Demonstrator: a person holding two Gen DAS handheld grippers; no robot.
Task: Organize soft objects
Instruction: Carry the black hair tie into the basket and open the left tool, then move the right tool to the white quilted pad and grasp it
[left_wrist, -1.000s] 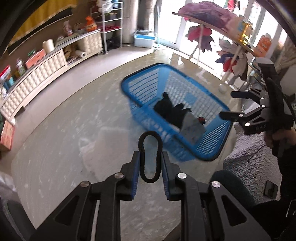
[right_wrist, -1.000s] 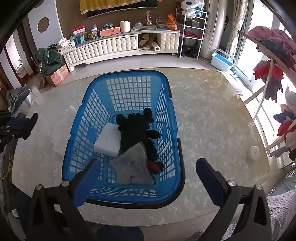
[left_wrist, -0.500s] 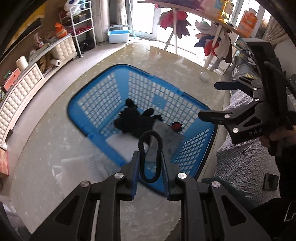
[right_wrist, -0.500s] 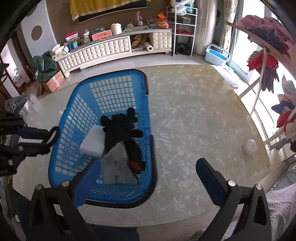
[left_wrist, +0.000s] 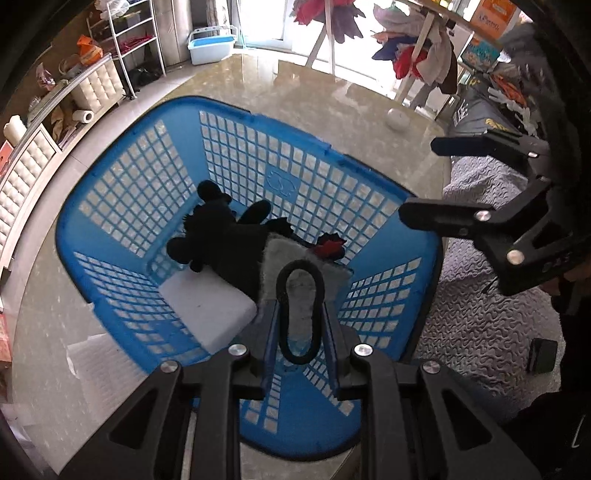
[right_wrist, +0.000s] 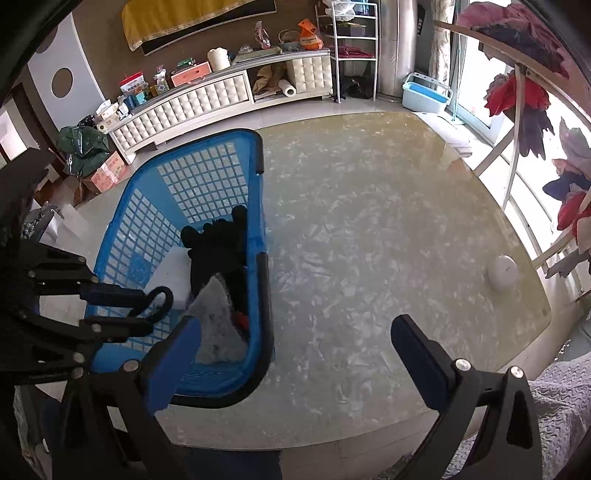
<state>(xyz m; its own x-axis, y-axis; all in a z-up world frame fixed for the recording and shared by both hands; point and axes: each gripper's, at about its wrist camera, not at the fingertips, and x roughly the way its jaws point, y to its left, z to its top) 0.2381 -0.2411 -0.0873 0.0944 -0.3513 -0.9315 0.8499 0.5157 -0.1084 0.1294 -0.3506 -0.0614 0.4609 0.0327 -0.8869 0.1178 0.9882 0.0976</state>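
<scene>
Over the last second the left gripper (left_wrist: 300, 317) has swung from the bare marble tabletop to a spot directly above the blue basket (left_wrist: 122, 192), which now fills the centre of the left wrist view instead of sitting in its upper right. Its 2 fingers are clenched on a black hair tie (left_wrist: 300, 310), a thin loop standing upright between the pads, at the lower centre of that frame. Below it in the basket lie a black plush toy (left_wrist: 221, 240), a white foam block (left_wrist: 207, 306) and a grey furry cloth (left_wrist: 295, 258). In the right wrist view the basket has slid to the left half of the frame, and the left gripper with its loop shows at the lower left, over the basket's near end. The right gripper (right_wrist: 295, 362) is spread wide and carries nothing, hanging over the table (right_wrist: 369, 240). The carry looks finished: judging by the position, releasing the loop should drop it among the other soft things.
</scene>
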